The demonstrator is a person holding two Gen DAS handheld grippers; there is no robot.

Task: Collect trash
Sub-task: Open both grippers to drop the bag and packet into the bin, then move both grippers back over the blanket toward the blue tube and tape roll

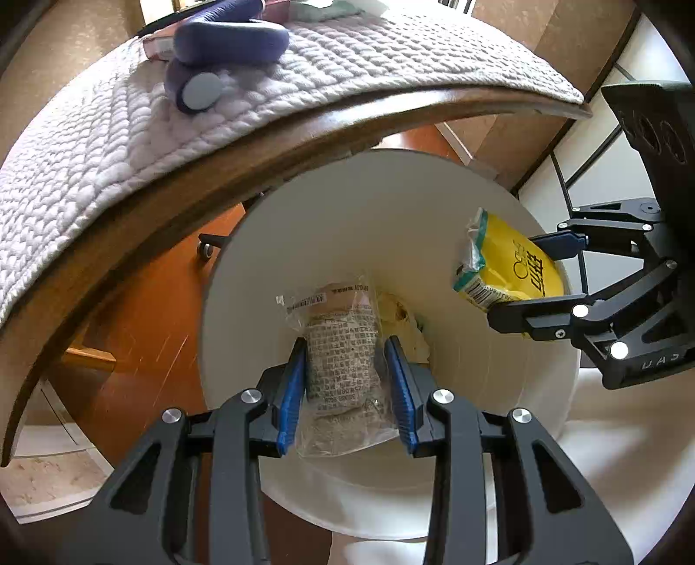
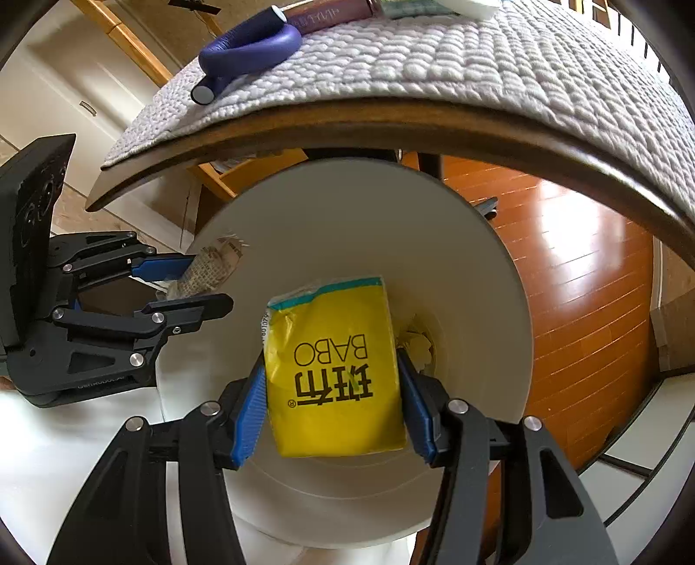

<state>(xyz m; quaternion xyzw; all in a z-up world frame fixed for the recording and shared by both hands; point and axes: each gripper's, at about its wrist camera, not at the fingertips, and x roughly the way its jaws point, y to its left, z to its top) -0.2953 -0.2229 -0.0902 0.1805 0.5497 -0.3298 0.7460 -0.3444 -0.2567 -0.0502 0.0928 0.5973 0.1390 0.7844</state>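
A white round bin (image 1: 347, 208) stands on the floor by the table, with crumpled yellowish trash (image 1: 402, 319) at its bottom. My left gripper (image 1: 345, 373) is shut on a clear printed plastic wrapper (image 1: 341, 347) over the bin mouth; it also shows in the right wrist view (image 2: 208, 265). My right gripper (image 2: 332, 387) is shut on a yellow packet (image 2: 334, 369) with black lettering, held over the bin (image 2: 356, 208). The packet also shows in the left wrist view (image 1: 508, 260), at the bin's right rim.
A wooden table edge (image 1: 226, 174) with a quilted white cloth (image 1: 87, 143) overhangs the bin. On the cloth lie a purple looped roller (image 1: 226, 48) and a pink box (image 2: 330, 13). The floor (image 2: 582, 278) is orange wood.
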